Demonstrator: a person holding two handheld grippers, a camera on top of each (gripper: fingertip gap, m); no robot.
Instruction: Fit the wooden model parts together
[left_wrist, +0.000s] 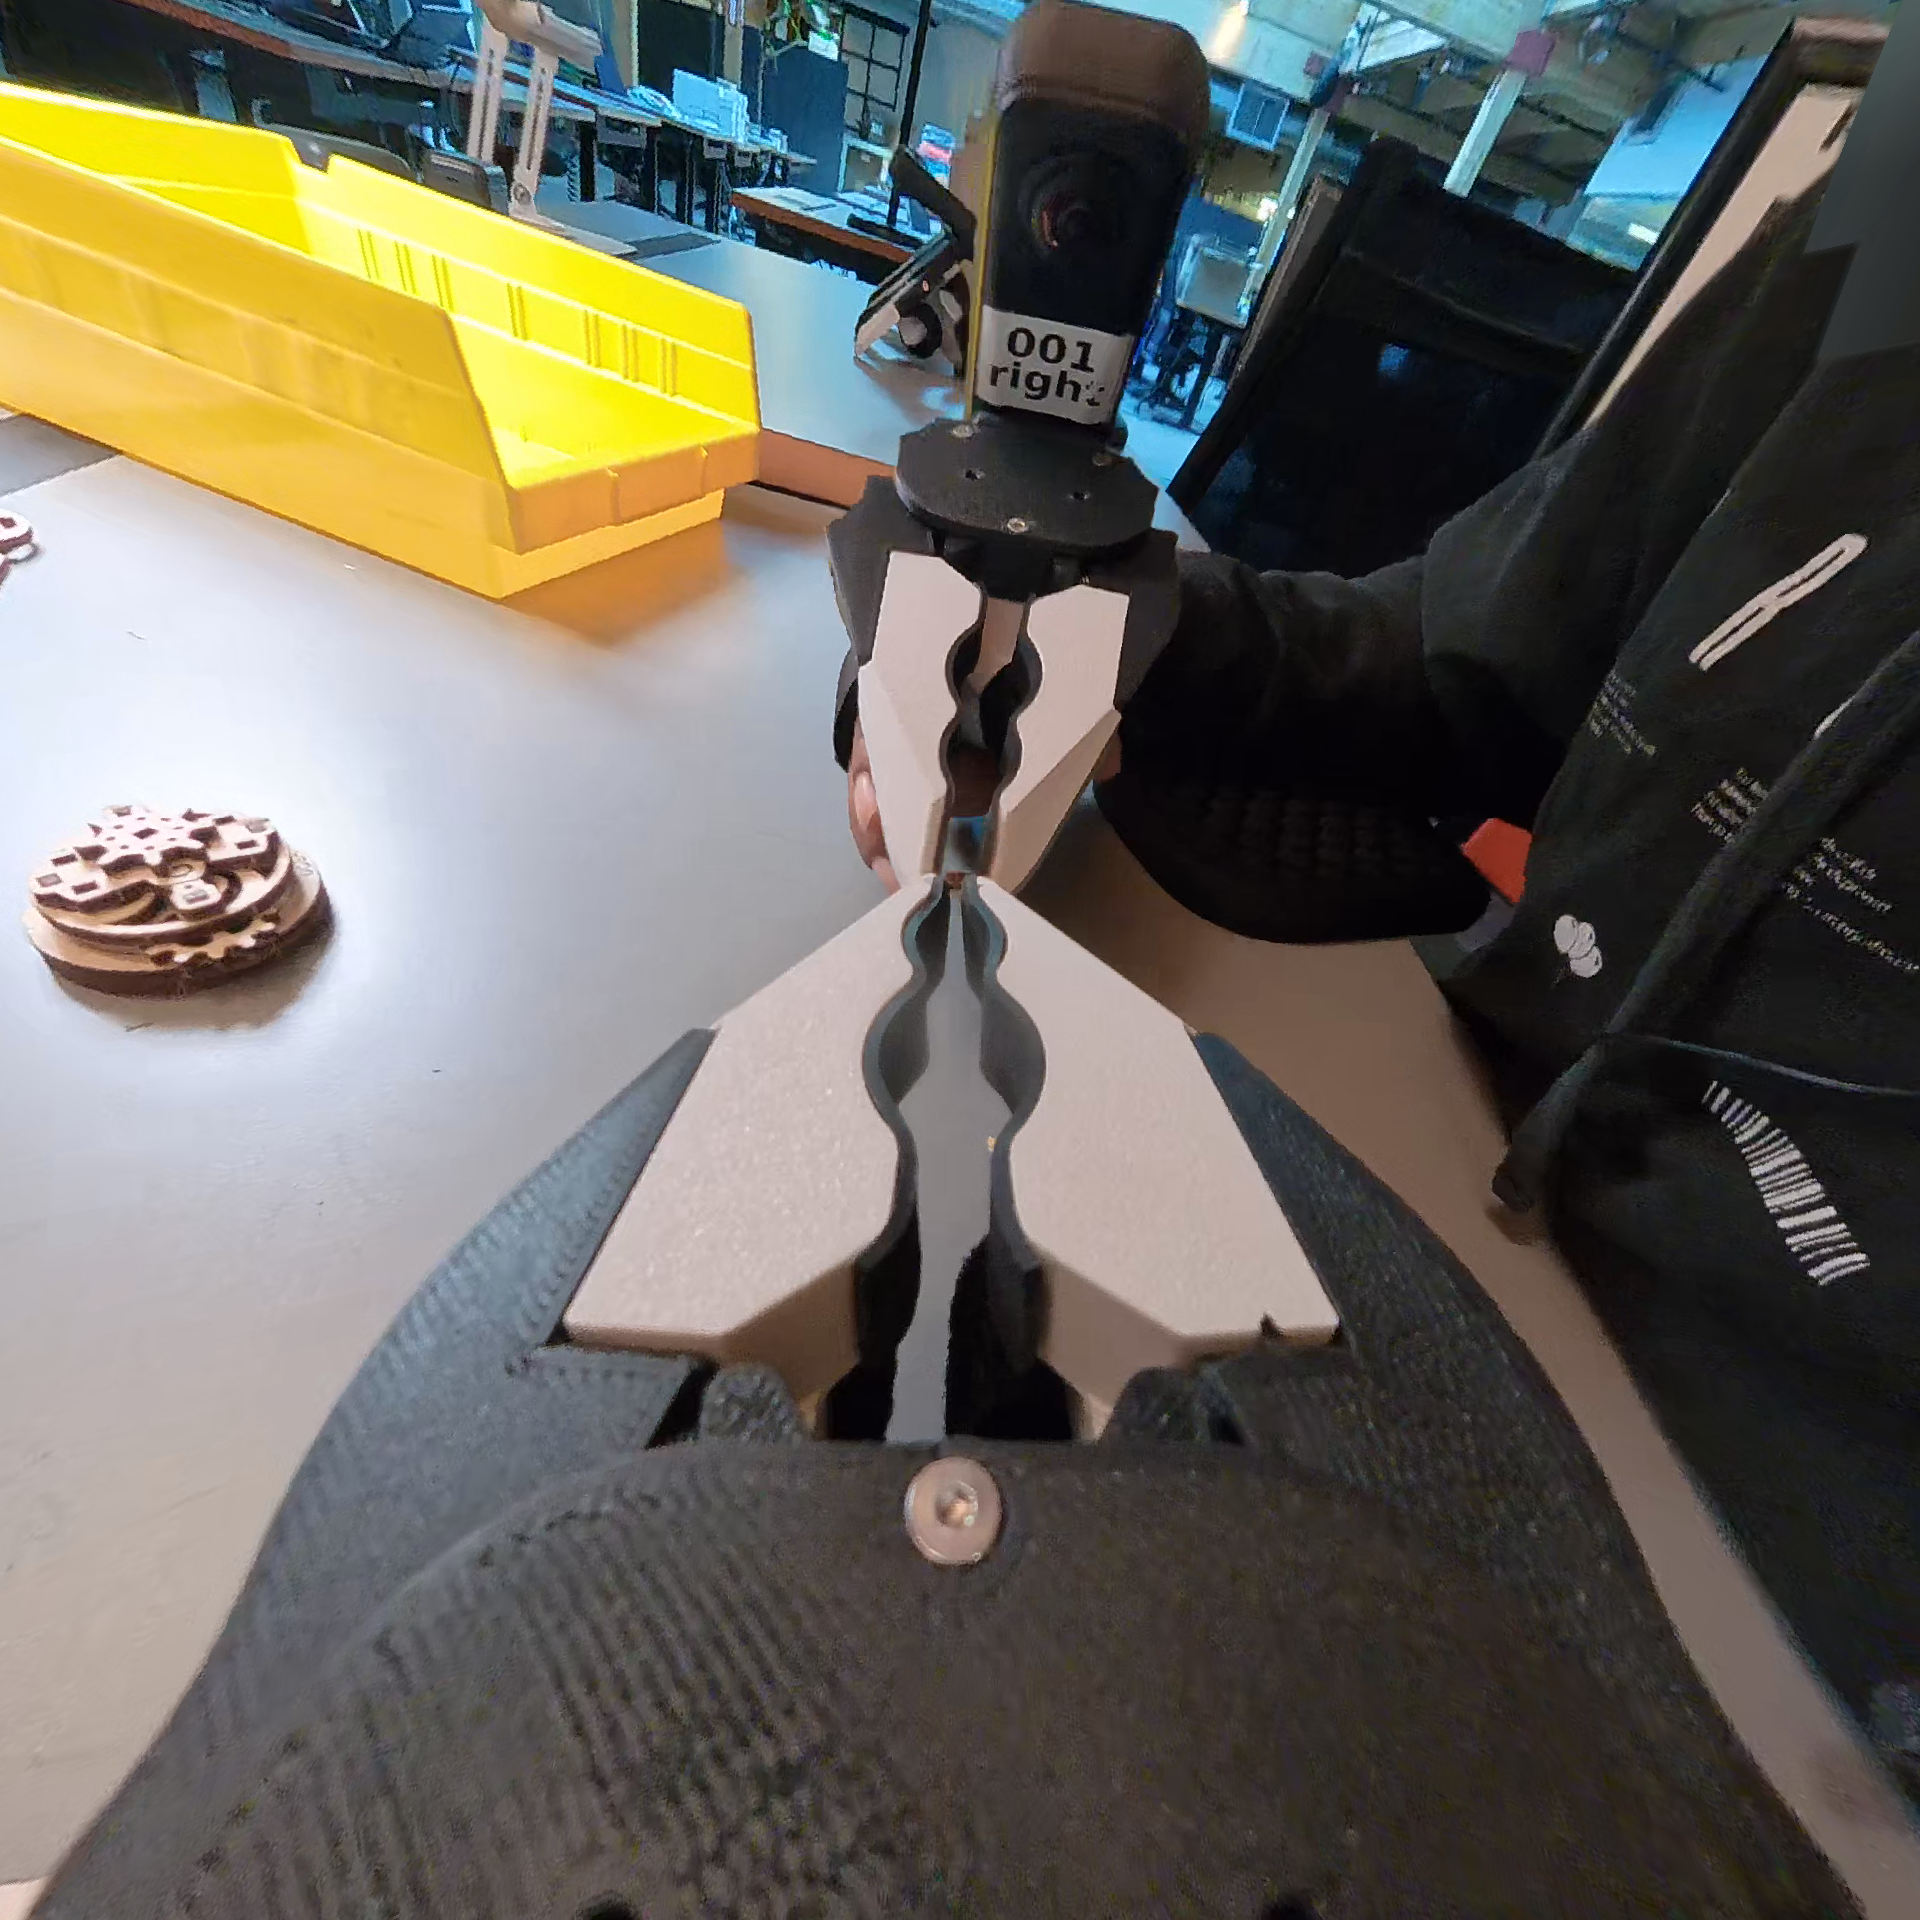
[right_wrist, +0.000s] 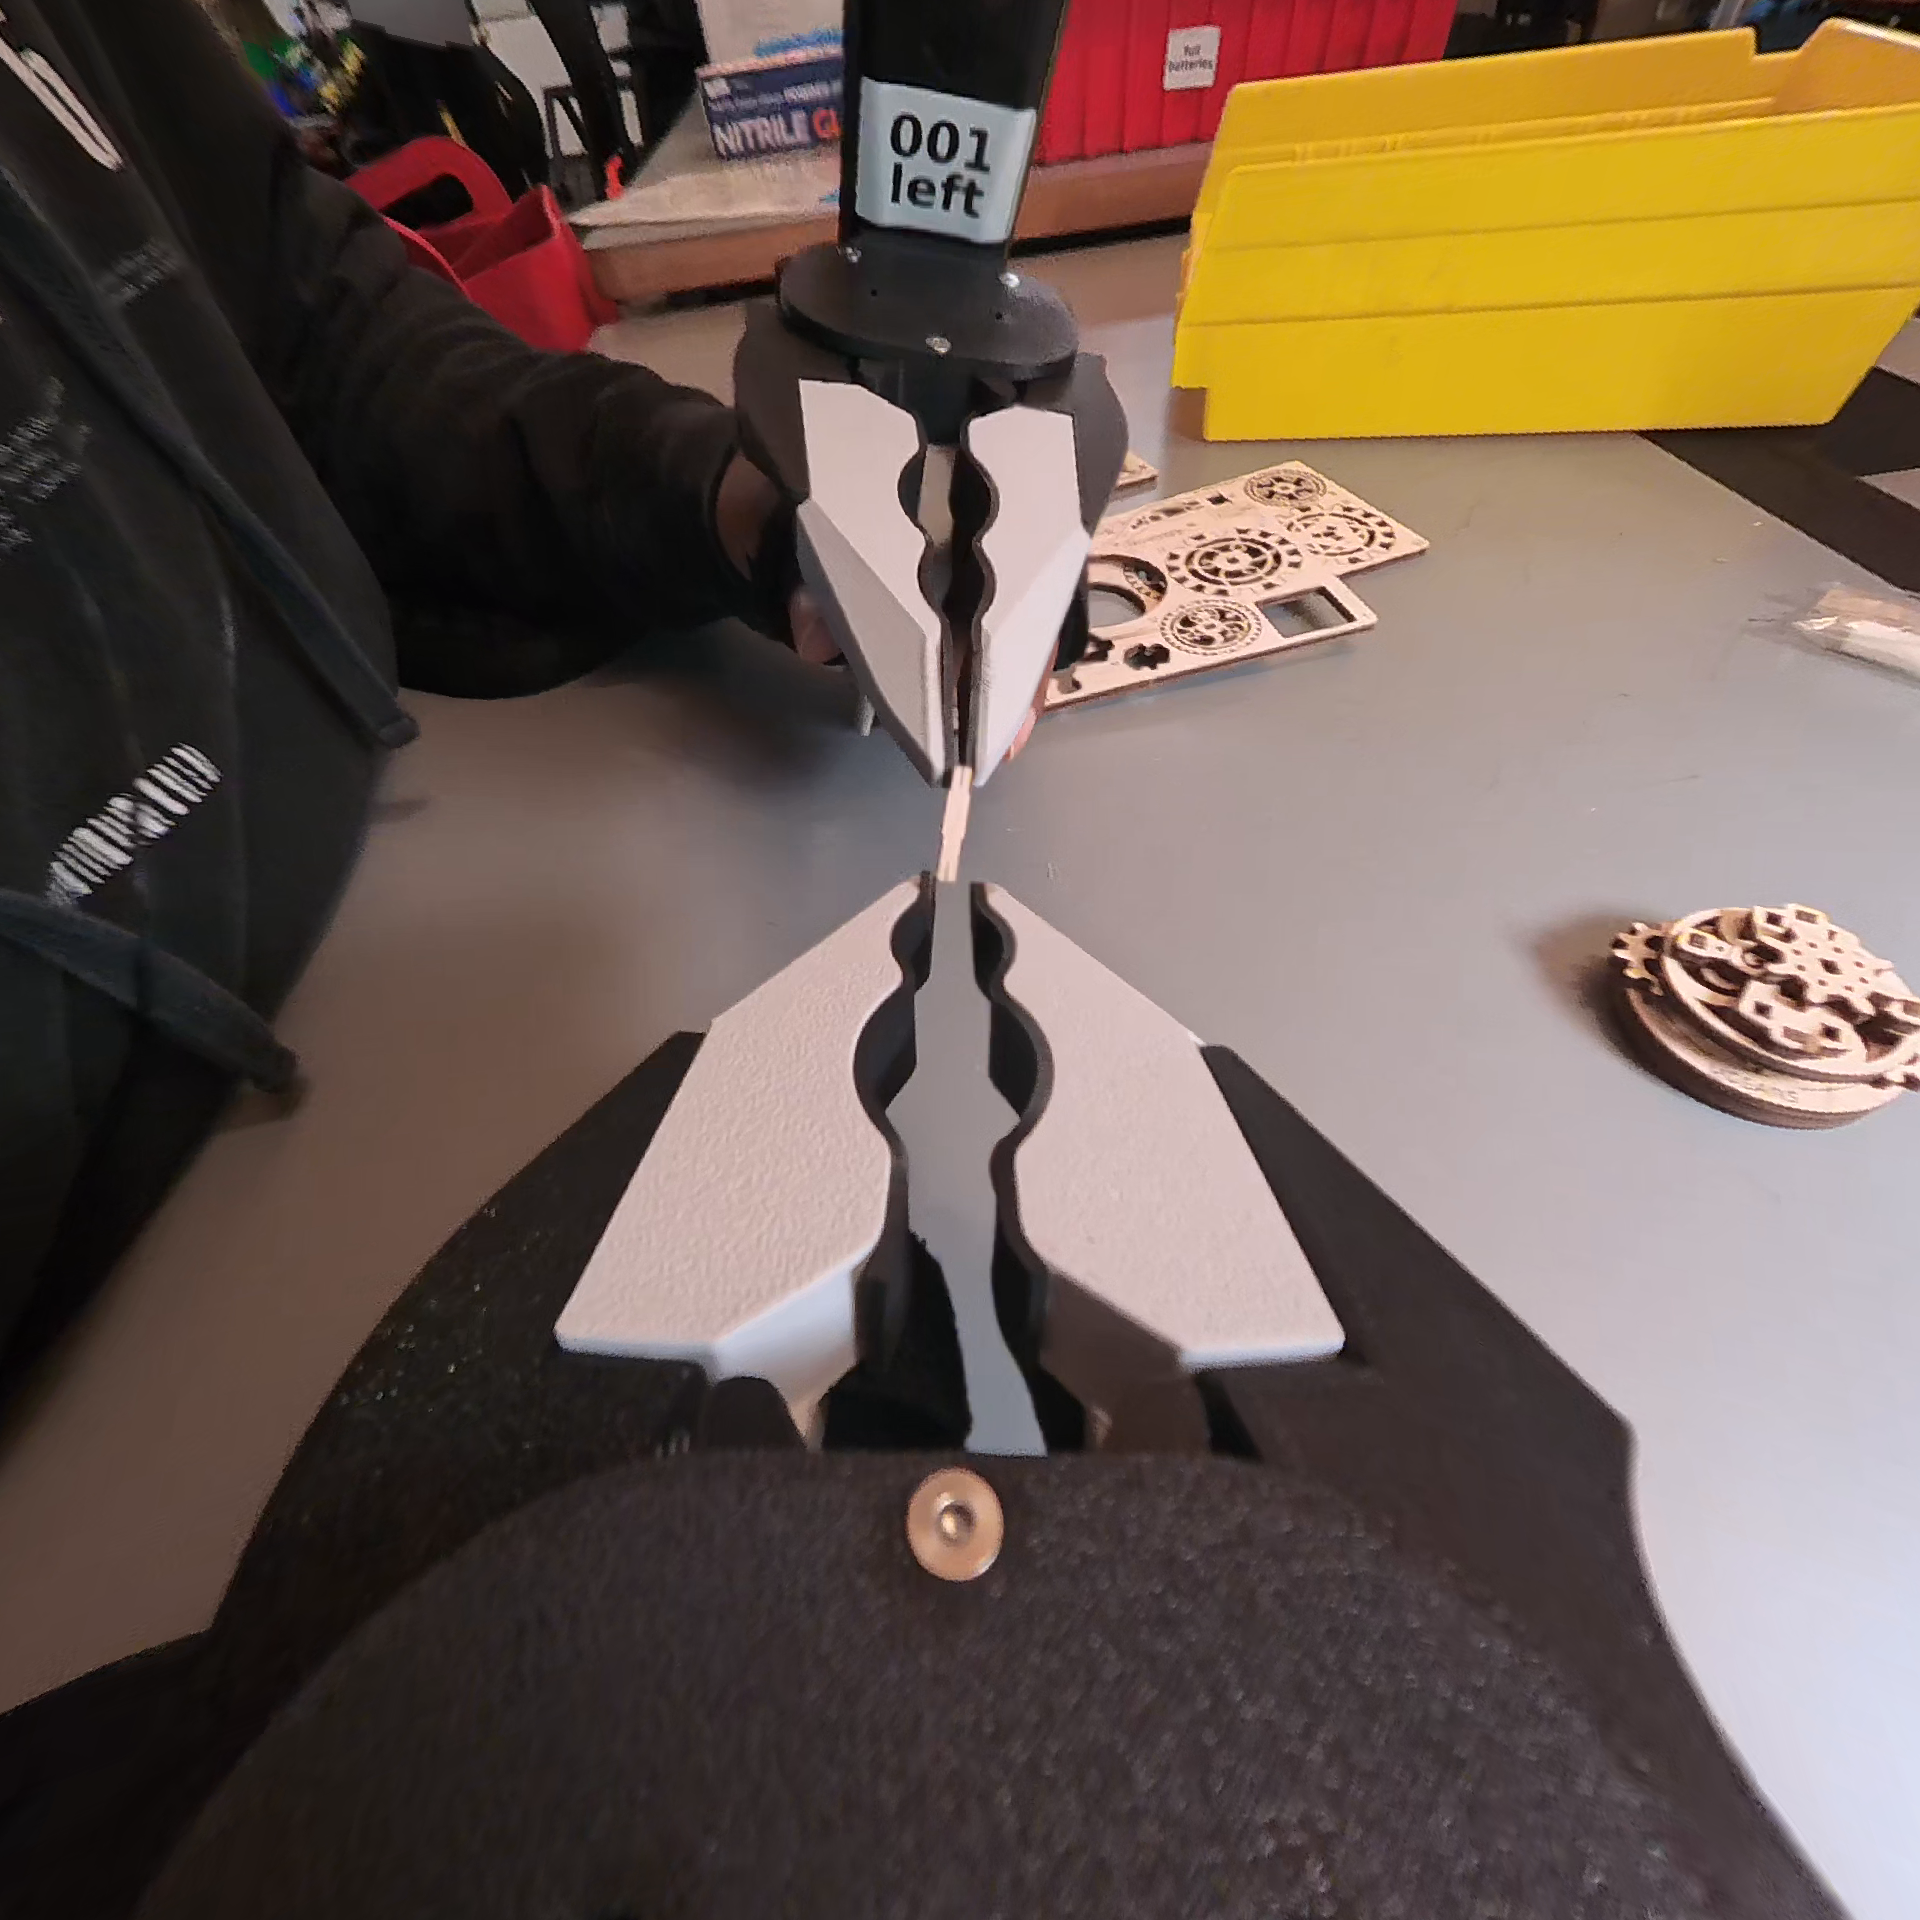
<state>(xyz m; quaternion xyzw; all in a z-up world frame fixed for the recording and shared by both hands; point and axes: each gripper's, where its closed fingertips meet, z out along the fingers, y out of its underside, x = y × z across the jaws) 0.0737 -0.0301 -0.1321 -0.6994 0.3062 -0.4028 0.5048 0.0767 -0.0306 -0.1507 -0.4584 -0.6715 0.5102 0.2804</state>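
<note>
We see the two grippers meeting tip to tip above the grey table (right_wrist: 1351, 935), each pointing straight at the other. The left gripper (left_wrist: 951, 891) has its fingers (left_wrist: 790, 1143) drawn nearly together, only a thin gap between the tips; from the right wrist view the left gripper (right_wrist: 961, 774) pinches one end of a thin pale wooden stick (right_wrist: 954, 831), which juts out of its tips toward the camera. The right gripper (right_wrist: 945, 883) is also closed down to a narrow slit, and the near end of the stick reaches right to its tips. Whether those tips actually clamp the stick or only touch it, we cannot tell. In the left wrist view the right gripper (left_wrist: 961, 862) shows the same narrow closure, with the stick almost hidden between the two sets of tips.

On the table to the right in the right wrist view lies the round wooden gear model (right_wrist: 1766, 1018), well apart from both grippers; in the left wrist view it sits at the left (left_wrist: 171, 899). Farther back, behind the left gripper, lie flat laser-cut wooden sheets (right_wrist: 1247, 561). A yellow bin (right_wrist: 1558, 260) stands at the far right of the table. A person's dark sleeve (right_wrist: 499, 499) holds the left gripper.
</note>
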